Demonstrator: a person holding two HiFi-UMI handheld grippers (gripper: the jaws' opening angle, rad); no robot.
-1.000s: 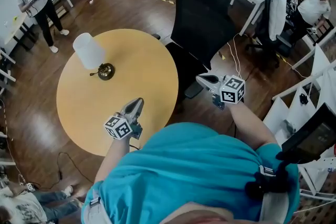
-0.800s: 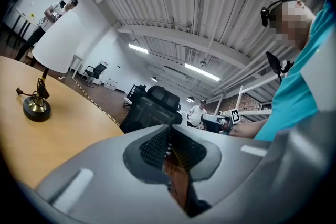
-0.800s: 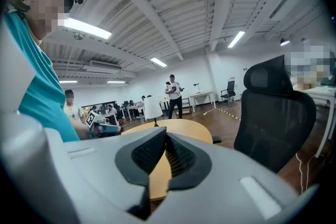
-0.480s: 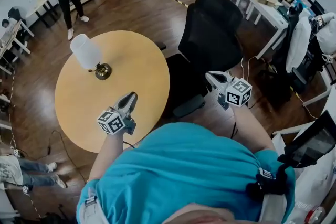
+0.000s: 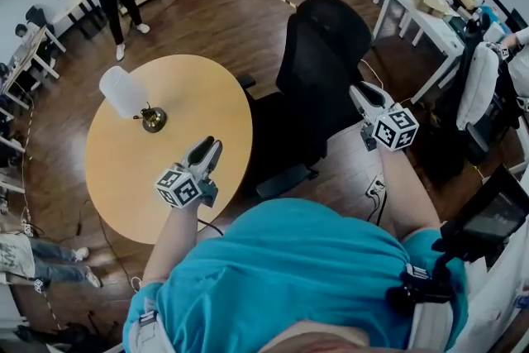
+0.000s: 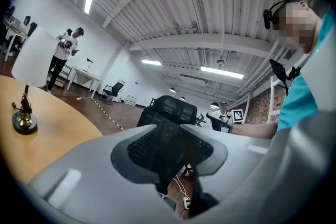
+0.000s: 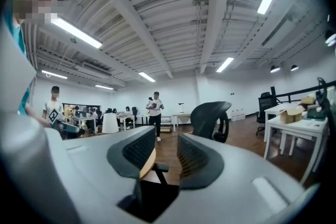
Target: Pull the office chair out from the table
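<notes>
**Head view.** Finds the office chair [image 5: 322, 70] at the right edge of the round tabletop [image 5: 165, 178], seat against that edge and tall back rising beyond it. Places the right gripper [image 5: 366, 95] just beside the back's right rim; cannot tell whether touching or only near. Places the left gripper [image 5: 207, 153] over the tabletop's near right edge, apart from the chair. Notes a lamp [image 5: 132, 99] toward the tabletop's left edge, and a cable [image 5: 378, 207] with a power strip [image 5: 374, 188] on the floor by the chair's base.

**Left gripper view.** Shows jaws released, just been opening, with nothing between the pads. Frames only the chair back beyond the gap.

**Right gripper view.** Much the same: released, just been opening, empty. Looks through the gap at the tabletop's edge and what seems an armrest [image 7: 156, 168].

**Likely trouble.**
- Risks swivelling the chair instead of rolling it, if gripped on one side only.
- Risks slipping, if closed on mesh rather than frame.
- Risks snagging the cable under the castors.
- Risks toppling the lamp by jolting the table.
</notes>
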